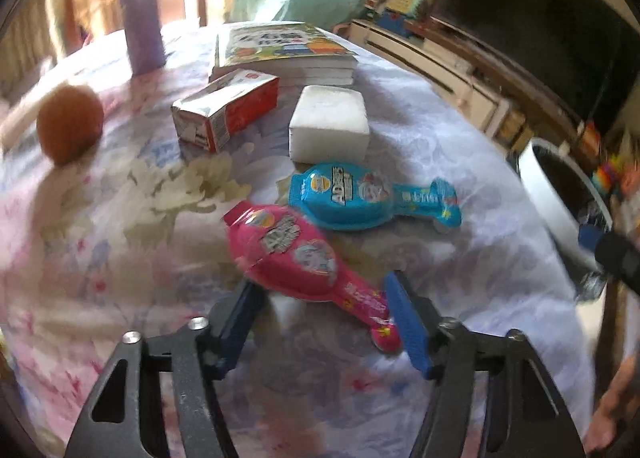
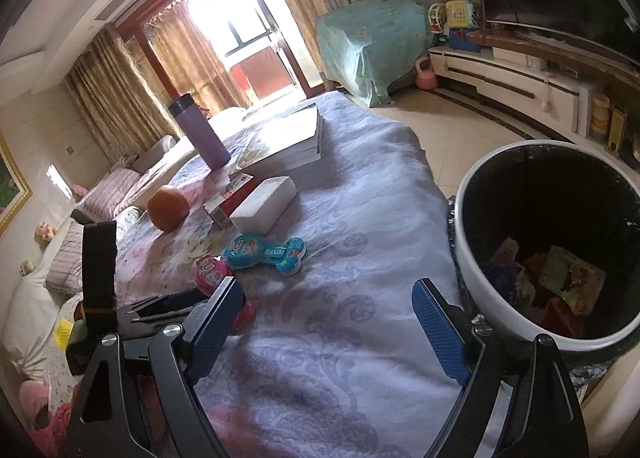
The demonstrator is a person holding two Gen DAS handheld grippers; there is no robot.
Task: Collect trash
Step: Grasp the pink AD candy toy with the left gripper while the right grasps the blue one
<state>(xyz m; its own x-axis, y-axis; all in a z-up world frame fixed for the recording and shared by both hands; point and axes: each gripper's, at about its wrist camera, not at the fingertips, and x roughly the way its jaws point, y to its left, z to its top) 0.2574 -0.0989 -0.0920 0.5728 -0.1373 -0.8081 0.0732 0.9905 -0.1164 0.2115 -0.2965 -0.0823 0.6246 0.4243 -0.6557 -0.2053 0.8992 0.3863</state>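
Floral-covered bench (image 1: 440, 146), trash half cleared.
Bin (image 2: 480, 278) holds scraps; left gripper (image 1: 320, 310), jaws wide, straddles pink wrapper (image 1: 296, 254); blue wrapper (image 1: 360, 194) remains; right gripper (image 2: 332, 322) wide, empty.

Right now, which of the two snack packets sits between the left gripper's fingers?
The pink packet, its narrow tail between the open left gripper; the blue packet lies farther off.
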